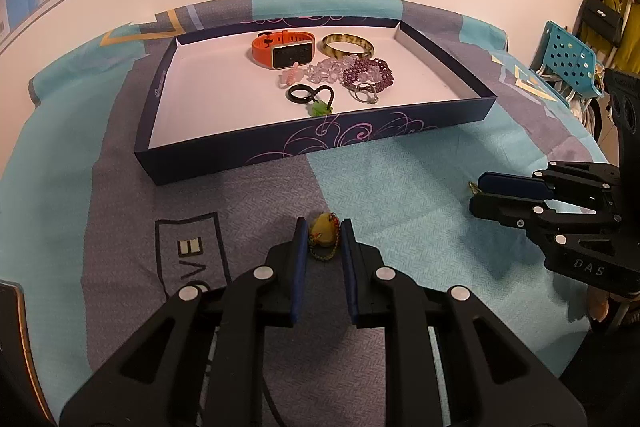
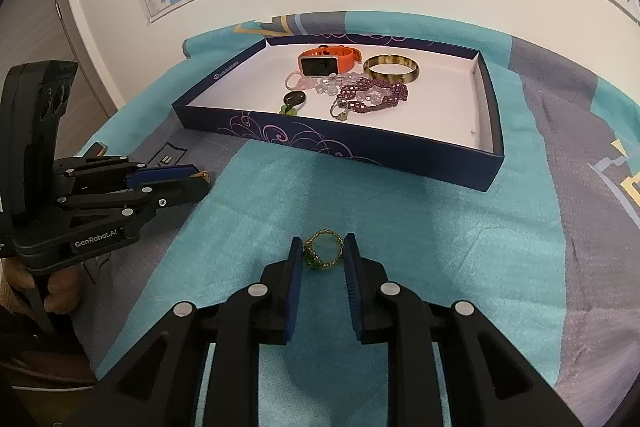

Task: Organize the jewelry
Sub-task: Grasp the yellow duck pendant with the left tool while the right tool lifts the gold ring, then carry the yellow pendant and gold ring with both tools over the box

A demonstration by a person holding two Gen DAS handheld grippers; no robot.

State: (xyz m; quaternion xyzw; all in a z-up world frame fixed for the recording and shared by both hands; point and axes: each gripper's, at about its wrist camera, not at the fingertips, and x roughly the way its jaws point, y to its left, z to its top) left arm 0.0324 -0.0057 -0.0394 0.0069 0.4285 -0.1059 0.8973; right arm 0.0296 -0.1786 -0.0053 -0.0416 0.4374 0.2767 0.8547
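Left wrist: left gripper (image 1: 324,241) low over the cloth (image 1: 400,187), pads flanking a yellow stone pendant (image 1: 323,230) on a beaded cord; contact either side, so clamped on it. Navy tray (image 1: 312,143) beyond holds an orange smartwatch (image 1: 282,49), a bangle (image 1: 347,45), and beaded bracelets (image 1: 368,71).

Right wrist: right gripper (image 2: 322,253) pads touch a gold beaded ring (image 2: 323,251) lying on the cloth, gripping it, near the tray's front wall (image 2: 340,147).

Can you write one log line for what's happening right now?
left gripper: around yellow pendant on cloth | right gripper: around bead ring on cloth | tray: holds other jewelry
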